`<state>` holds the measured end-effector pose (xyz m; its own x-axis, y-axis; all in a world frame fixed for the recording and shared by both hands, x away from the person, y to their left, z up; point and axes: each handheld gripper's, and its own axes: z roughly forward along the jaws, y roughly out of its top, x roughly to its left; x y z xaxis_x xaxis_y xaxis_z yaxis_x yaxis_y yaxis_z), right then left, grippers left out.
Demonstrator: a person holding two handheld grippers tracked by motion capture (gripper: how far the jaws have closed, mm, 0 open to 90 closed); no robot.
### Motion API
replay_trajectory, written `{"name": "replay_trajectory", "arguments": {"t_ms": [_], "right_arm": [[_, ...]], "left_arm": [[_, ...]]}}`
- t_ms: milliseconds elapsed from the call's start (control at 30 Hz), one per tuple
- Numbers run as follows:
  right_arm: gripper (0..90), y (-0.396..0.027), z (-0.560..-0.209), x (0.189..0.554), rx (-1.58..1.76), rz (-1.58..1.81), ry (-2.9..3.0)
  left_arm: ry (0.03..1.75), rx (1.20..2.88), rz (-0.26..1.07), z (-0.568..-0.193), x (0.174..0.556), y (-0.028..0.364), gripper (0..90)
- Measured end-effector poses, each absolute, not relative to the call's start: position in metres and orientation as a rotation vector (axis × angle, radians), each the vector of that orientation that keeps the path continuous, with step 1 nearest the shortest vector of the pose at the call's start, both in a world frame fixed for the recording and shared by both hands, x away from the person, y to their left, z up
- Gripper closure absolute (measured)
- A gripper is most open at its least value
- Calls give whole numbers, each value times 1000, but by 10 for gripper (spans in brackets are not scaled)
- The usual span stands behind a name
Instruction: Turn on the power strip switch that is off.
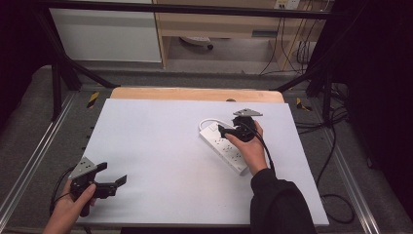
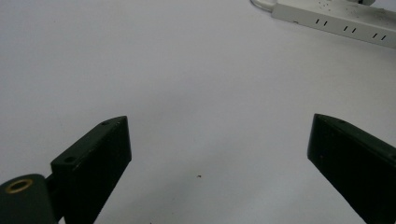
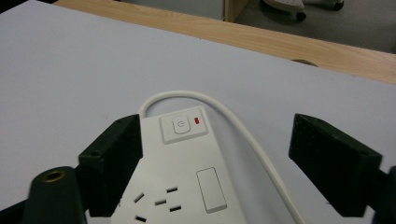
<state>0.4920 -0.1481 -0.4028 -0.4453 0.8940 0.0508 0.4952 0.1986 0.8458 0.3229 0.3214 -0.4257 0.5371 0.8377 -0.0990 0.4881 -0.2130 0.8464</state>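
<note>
From the high view we see a white table (image 1: 160,146) with a white power strip (image 1: 224,147) lying on its right half, set at a slant so that its switch end points toward the far side and its socket end toward the person. Our right gripper (image 1: 225,130) sits over the far end of the strip, with the right hand (image 1: 251,148) resting across the strip's middle and a dark sleeve (image 1: 277,204) trailing to the near edge. Our left gripper (image 1: 113,174) rests at the near left corner of the table, well apart from the strip, its jaws spread wide with nothing between them; the left hand (image 1: 73,204) grips it from below.

In the left gripper view we look along two black jaws that stand far apart over bare white table surface (image 2: 187,93). The power strip (image 2: 336,21) shows at the top right corner, far off, with rows of socket slots along it.

In the right gripper view our jaws stand wide, one on each side of the power strip (image 3: 187,177). The left jaw lies at the strip's edge; the right jaw is clear of it, out beyond the white cord (image 3: 233,121) that loops off the strip's far end and runs back beside it. Between the jaws we see the power button (image 3: 181,127) with a small red light (image 3: 196,121) beside it, and sockets nearer us. The pads press on nothing.
</note>
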Motion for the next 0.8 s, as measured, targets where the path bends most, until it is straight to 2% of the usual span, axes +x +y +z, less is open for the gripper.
{"name": "replay_trajectory", "arguments": {"t_ms": [167, 800], "right_arm": [[63, -152, -400, 491, 1310, 1136, 2015], [53, -168, -385, 482, 1322, 1209, 2003]], "left_arm": [[1089, 1866, 484, -426, 323, 321, 63], [1092, 1868, 481, -426, 323, 322, 63]]}}
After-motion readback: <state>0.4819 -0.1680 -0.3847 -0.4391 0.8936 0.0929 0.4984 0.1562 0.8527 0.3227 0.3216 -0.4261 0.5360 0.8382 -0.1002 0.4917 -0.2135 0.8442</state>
